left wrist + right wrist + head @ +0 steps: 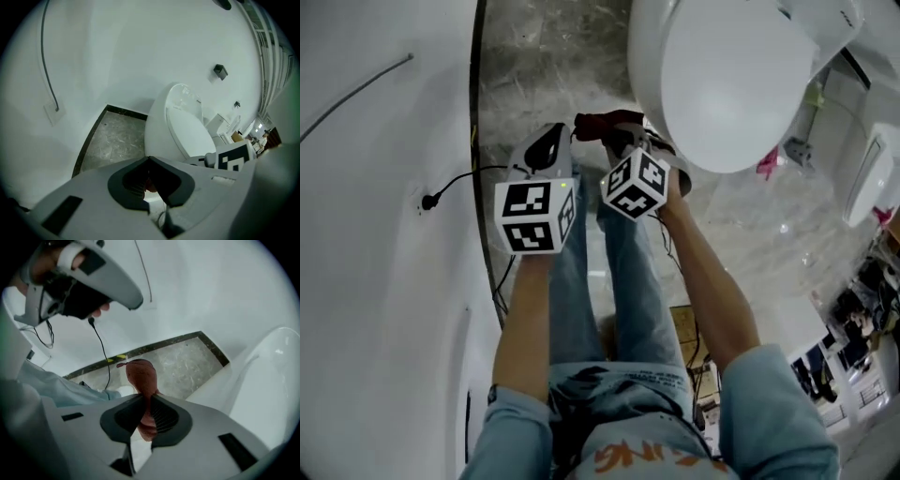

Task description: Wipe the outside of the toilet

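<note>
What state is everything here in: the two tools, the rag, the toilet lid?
Right tool: shut on the red cloth.
Left tool: jaws together; a red sliver shows between them, grip unclear.
Red cloth: bunched, sticking out past the right tool's jaws.
Toilet lid: down, closed.

The toilet (722, 84) was cut off at the top of the head view. Part of the red cloth (598, 124) was hidden behind the right hand-held gripper (623, 133).
</note>
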The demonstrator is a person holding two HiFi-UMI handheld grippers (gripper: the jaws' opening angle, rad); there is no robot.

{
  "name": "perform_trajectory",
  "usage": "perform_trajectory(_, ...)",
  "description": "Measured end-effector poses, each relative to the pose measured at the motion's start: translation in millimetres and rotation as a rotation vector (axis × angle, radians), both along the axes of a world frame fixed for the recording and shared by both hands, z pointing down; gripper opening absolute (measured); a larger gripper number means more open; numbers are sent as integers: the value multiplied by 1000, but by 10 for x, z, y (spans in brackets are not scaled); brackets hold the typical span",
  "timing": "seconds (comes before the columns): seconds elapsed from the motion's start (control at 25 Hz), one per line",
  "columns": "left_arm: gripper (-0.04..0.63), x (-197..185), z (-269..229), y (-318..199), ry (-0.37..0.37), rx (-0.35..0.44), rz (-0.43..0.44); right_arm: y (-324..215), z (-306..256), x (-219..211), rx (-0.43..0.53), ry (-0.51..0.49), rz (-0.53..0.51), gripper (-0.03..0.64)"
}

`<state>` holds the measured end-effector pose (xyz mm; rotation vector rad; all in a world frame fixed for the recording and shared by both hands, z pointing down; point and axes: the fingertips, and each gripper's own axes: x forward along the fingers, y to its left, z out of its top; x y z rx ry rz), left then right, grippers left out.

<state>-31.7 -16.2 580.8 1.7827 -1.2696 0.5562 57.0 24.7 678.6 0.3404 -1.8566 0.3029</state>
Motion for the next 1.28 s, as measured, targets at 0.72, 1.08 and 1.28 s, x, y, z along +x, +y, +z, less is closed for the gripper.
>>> perform_trajectory(0.72,-6,923,-2668,-263,20,382,-123,-701,-3600,1048,474,-535,552,48)
perform_trajectory(1.08,-6,1379,-4417,-203,45,636,-119,-752,-5444,1818,766,-723,764,48)
perform_trajectory(1.28,-6,1660,-5394,-194,54,821,-34,-701,-6389,2143,888,-846,851,48)
